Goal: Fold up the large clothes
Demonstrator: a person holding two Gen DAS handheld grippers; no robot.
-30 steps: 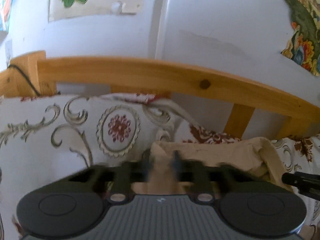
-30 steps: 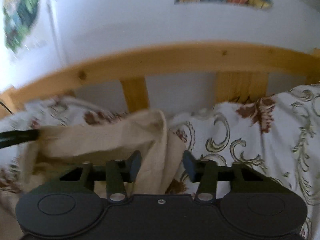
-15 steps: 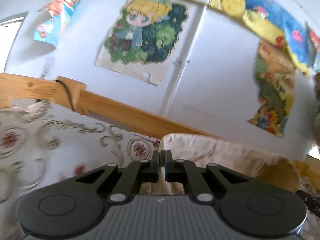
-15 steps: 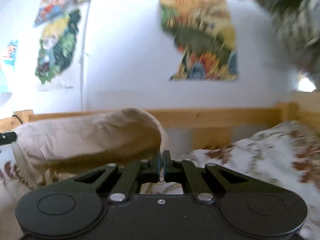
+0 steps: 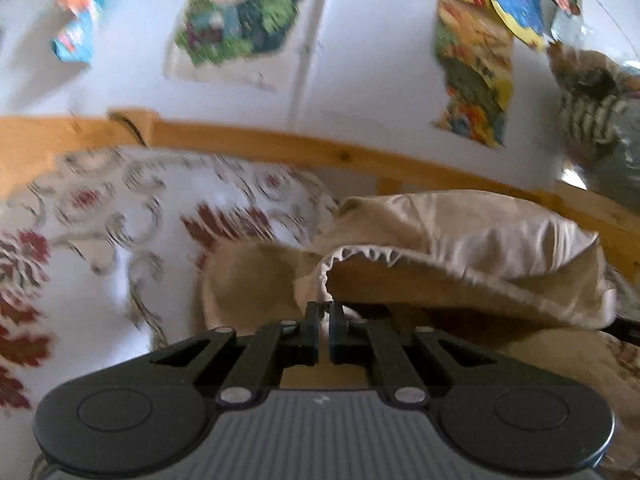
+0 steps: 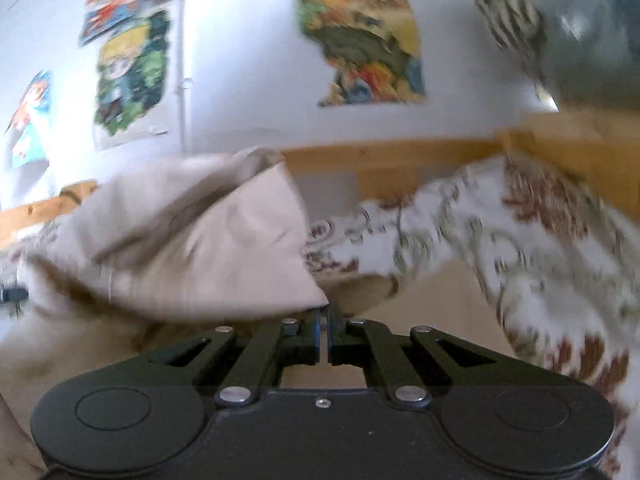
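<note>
Your left tool (image 5: 324, 312) is clamped on the beige garment's (image 5: 460, 248) frilled edge; your right tool (image 6: 323, 316) pinches its other corner. The cloth hangs lifted between them above the patterned bedspread (image 5: 120, 220), before the wooden bed rail (image 6: 400, 152).

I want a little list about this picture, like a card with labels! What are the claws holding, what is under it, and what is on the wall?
left claw: shut on the cloth
right claw: shut on the cloth
cloth: beige, large, lifted and draped between both claws
under it: sheet, white with red flowers and swirls
behind: wooden rail of the bed
wall: white, with cartoon posters
sharpness: blurry
</note>
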